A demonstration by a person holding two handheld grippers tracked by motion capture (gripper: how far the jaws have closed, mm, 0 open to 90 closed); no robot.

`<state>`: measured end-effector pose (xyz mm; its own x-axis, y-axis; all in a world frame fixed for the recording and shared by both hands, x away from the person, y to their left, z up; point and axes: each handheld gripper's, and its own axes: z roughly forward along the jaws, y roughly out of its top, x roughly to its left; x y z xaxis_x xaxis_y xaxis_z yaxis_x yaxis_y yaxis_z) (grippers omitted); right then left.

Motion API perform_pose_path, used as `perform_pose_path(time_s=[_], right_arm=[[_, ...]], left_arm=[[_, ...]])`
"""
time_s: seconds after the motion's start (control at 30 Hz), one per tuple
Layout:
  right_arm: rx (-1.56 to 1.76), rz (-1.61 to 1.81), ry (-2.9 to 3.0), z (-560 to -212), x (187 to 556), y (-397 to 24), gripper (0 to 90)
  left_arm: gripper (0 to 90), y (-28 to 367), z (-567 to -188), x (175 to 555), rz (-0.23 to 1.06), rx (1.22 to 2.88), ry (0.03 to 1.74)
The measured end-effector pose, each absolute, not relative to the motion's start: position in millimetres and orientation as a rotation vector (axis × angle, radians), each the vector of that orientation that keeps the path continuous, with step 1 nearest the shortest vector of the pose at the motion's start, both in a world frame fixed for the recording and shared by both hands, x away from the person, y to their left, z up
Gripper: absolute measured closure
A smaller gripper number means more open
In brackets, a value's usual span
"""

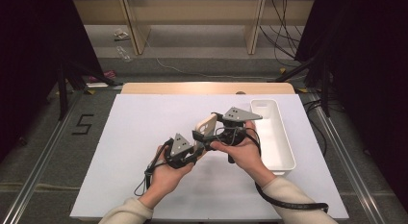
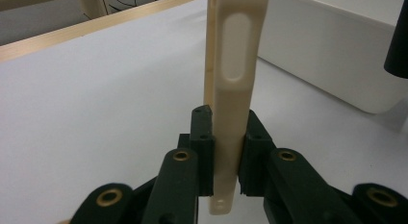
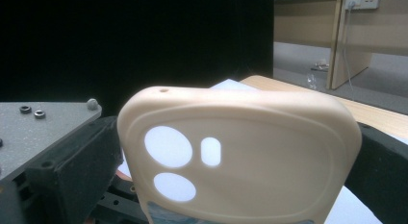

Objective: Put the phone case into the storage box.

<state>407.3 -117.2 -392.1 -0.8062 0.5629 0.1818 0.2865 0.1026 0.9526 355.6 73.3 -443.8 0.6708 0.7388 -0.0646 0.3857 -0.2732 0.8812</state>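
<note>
In the high view two sleeved forearms come in from the near edge of the white table (image 1: pixel 144 137), and the hands meet over its middle. The left gripper (image 1: pixel 198 148) is clenched on a cream phone case (image 1: pixel 206 125): in the left gripper view its two black jaws press on either side of the case's thin edge (image 2: pixel 231 113), which rises upright between them with an oval button slot showing higher up. The right gripper (image 1: pixel 219 132) sits just beside the case, on its right, under its grey three-cornered plate; whether its jaws are released or grasping cannot be told, since the case stands right in front of its camera. There the case's back (image 3: pixel 269 161) shows two round camera holes and a small oval cutout. The case is held up off the table, tilted, between the two grippers. Just beyond the right hand lies a long white bin (image 1: pixel 284 152), well apart from the case
</note>
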Motion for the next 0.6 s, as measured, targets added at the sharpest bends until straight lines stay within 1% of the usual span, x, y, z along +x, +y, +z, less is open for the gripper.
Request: perform_pose_path(time_s=[0.13, 0.47, 0.6], right_arm=[[0.851, 1.766, 2.15, -392.6, 407.5, -117.1, 0.3], [0.856, 1.76, 2.138, -393.7, 406.4, -117.1, 10.0], [0.852, 1.761, 2.132, -394.0, 406.1, -117.3, 10.7]], left_arm=[[78.9, 73.5, -443.6, 355.6, 0.45, 1.892, 0.882], [78.8, 73.7, -443.8, 355.9, 0.443, 1.888, 0.884], [78.8, 73.8, -443.7, 355.9, 0.444, 1.886, 0.885]])
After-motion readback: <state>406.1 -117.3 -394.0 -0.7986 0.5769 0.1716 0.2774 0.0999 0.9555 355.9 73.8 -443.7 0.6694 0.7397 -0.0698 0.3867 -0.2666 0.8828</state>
